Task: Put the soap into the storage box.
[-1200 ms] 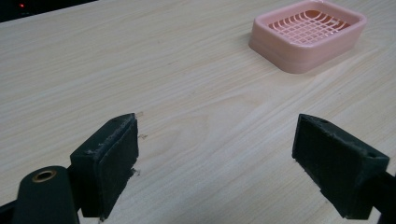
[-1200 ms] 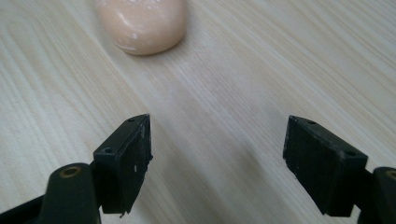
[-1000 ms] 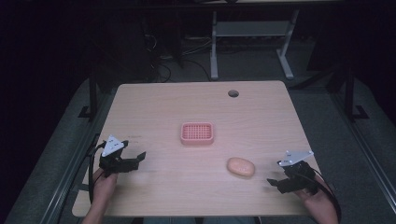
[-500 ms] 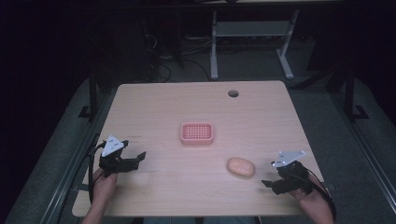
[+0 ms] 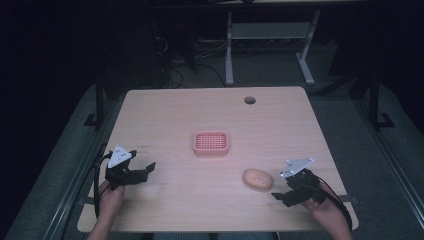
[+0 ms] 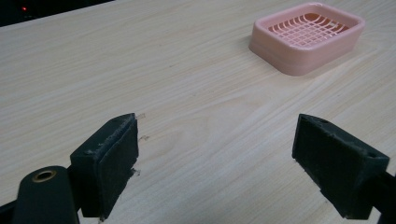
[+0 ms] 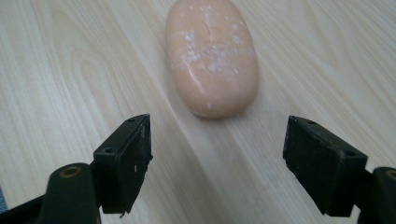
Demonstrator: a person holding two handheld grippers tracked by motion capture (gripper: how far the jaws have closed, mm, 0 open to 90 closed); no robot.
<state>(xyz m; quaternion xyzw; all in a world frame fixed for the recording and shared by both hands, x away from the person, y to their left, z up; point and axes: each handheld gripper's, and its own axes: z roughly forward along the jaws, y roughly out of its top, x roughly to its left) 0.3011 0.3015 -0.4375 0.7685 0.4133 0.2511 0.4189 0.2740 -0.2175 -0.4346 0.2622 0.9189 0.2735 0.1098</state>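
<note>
Soap, an oval peach-coloured bar (image 5: 258, 179) with pale scuffs, lies flat on the light wooden desk (image 5: 210, 115), at about 4 o'clock from the pink plastic soap dish (image 5: 211, 143) with a grid floor at the desk's middle. At 4 o'clock from the bar, the right gripper (image 5: 286, 192) hovers just short of it, jaws apart and bare. Well off at 9 o'clock from the bar, the left gripper (image 5: 142, 171) also holds its jaws apart over bare wood.
</note>
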